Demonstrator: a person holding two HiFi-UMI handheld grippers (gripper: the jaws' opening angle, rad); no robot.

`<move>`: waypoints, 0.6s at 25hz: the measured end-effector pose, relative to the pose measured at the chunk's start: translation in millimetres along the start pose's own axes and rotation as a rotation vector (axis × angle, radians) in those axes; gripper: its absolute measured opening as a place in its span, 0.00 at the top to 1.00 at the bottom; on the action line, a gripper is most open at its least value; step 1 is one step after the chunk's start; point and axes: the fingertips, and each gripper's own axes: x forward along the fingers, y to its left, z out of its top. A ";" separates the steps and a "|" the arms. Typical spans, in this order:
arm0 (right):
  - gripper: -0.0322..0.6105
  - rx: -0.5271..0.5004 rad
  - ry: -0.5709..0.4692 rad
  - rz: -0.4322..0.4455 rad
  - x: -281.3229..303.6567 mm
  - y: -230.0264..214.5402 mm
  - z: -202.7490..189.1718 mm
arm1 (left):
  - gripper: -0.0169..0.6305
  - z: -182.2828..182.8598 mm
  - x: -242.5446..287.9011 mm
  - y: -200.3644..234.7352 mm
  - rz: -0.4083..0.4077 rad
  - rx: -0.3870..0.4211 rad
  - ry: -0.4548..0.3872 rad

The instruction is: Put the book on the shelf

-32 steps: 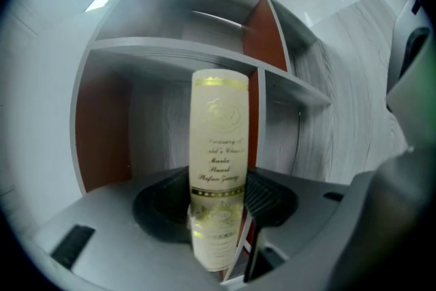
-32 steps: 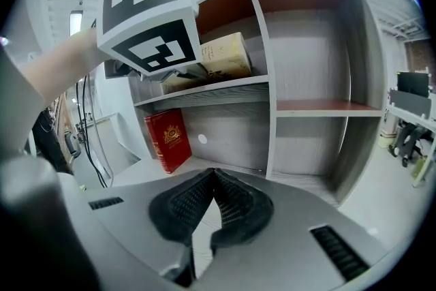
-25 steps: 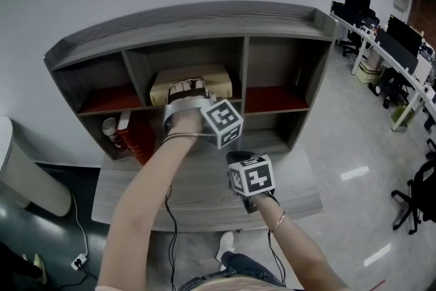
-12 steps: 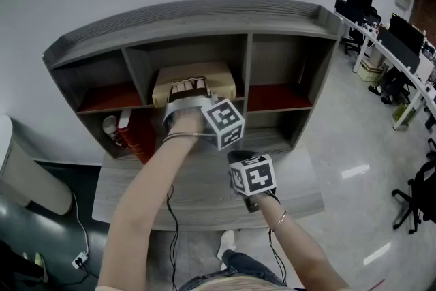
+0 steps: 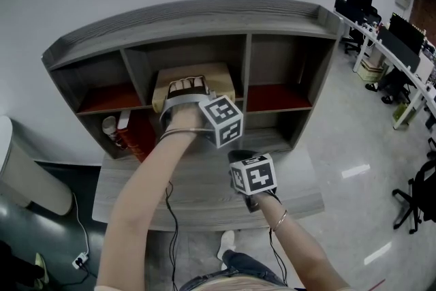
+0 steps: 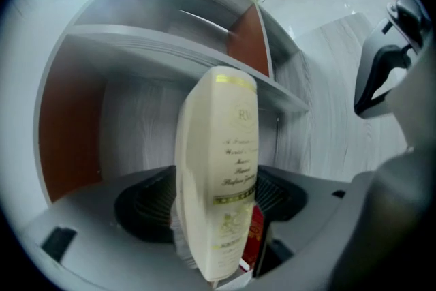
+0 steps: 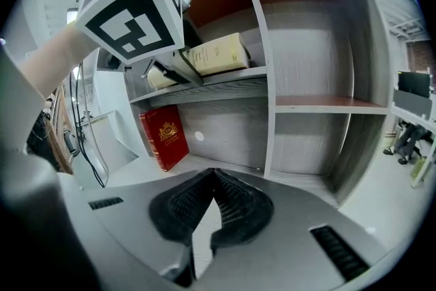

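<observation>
A thick cream book (image 5: 219,77) lies in the upper middle compartment of the grey wooden shelf (image 5: 204,13). My left gripper (image 5: 187,87) reaches into that compartment. In the left gripper view the cream book (image 6: 221,146) stands between the two black pads (image 6: 143,211). The jaws have just been opening, and the pads stand off the book's sides. From the right gripper view the cream book (image 7: 214,54) rests on the shelf board. My right gripper (image 5: 240,155) hovers over the desk (image 5: 136,201) in front of the shelf, its pads (image 7: 235,197) shut together on nothing.
A red book (image 5: 139,140) leans in the lower left compartment beside a white roll (image 5: 110,129). Right of the shelf are office desks with monitors (image 5: 388,44) and a black chair (image 5: 419,197). A power strip (image 5: 80,259) lies on the floor at left.
The left hand and its marker cube have tipped slightly upward at the shelf opening. The cream book stays in the compartment. The right gripper has not moved.
</observation>
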 end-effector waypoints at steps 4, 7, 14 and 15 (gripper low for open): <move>0.94 0.001 0.001 -0.003 -1.2 -1.5 -1.1 | 0.48 2.8 1.2 -11.2 -0.017 -0.004 -0.011; 0.94 0.002 0.000 -0.003 -3.4 -1.5 -1.8 | 0.48 4.9 -0.6 -11.7 -0.006 -0.009 -0.017; 0.94 0.005 -0.002 -0.006 -8.8 -2.1 -4.8 | 0.46 3.4 -7.0 -13.1 0.017 -0.024 -0.024; 0.94 0.005 -0.003 -0.007 -9.9 -2.3 -4.9 | 0.46 3.1 -8.9 -14.6 0.022 -0.030 -0.028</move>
